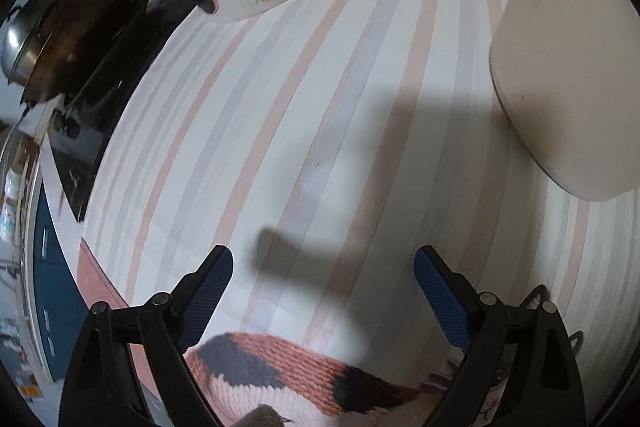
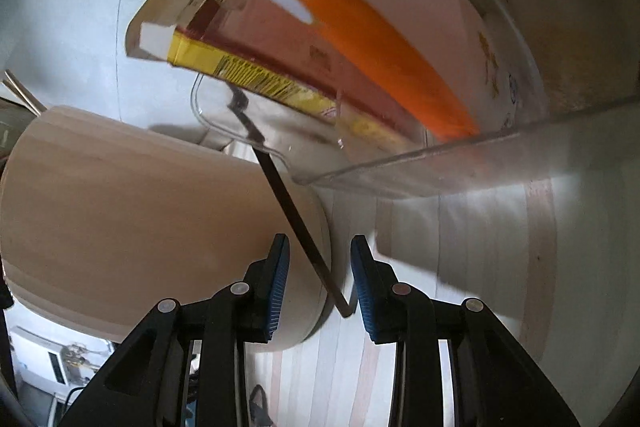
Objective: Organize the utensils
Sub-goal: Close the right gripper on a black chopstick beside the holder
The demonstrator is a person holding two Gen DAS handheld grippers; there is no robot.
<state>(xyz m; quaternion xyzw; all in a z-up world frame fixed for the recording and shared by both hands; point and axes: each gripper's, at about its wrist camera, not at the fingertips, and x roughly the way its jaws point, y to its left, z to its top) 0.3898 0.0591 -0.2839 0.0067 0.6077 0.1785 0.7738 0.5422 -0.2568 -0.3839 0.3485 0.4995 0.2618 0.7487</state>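
The left hand-held gripper (image 1: 324,287) gapes wide over the striped desk (image 1: 280,107); the right hand-held gripper (image 2: 320,279), narrowly parted, flanks a dark thin stick (image 2: 296,215) without pinching it.

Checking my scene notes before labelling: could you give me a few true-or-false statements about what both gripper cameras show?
1. The left gripper is open, with nothing between its fingers. True.
2. The tablecloth is plain white. False: it is striped pink and grey.
3. A thin dark stick runs between the fingers of the right gripper. True.
4. The clear bin is empty. False: it holds packets.
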